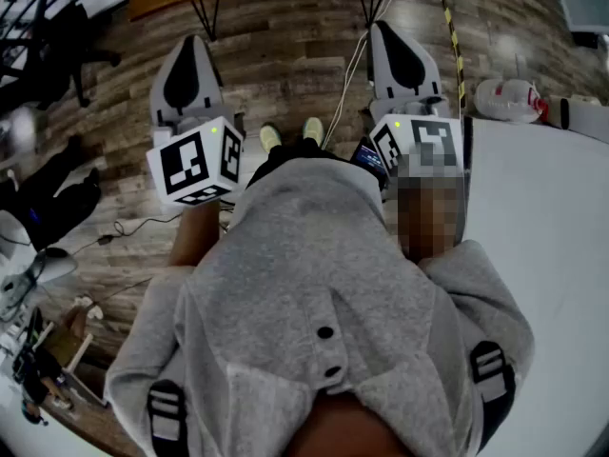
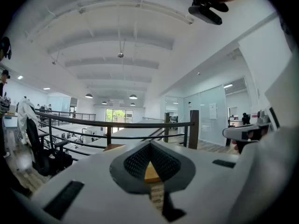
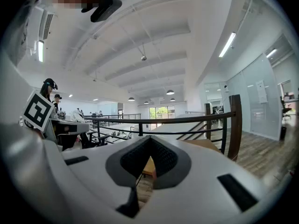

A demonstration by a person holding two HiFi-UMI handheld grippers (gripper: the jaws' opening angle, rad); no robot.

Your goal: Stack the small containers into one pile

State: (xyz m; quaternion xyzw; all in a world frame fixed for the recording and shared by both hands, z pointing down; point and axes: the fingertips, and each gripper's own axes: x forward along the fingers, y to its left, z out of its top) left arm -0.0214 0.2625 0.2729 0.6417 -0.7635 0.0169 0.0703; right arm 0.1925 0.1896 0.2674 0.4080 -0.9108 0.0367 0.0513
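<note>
Head view looks steeply down the person's grey hooded top point(image 1: 324, 284) to the shoes point(image 1: 271, 138) on the wooden floor point(image 1: 285, 84), with both tools held out in front at waist height. The left claw point(image 1: 191, 46) and the right claw point(image 1: 383, 31) both point away from the body, over the floor and not over any work surface.

In the left gripper view the left claw point(image 2: 150, 146) is closed, its tips meeting with nothing caught between them. The right gripper view shows the right claw point(image 3: 150, 141) closed and empty the same way. Both look across an open hall toward a railing point(image 2: 117, 125).

No small containers can be made out in any view. A white counter point(image 1: 542, 217) lies to the person's right, and some white and red objects point(image 1: 514, 98) sit at its far corner, too small to identify.

If the containers are on that counter, the right claw is the nearer one. The person would probably have to turn right before either claw could reach.
</note>
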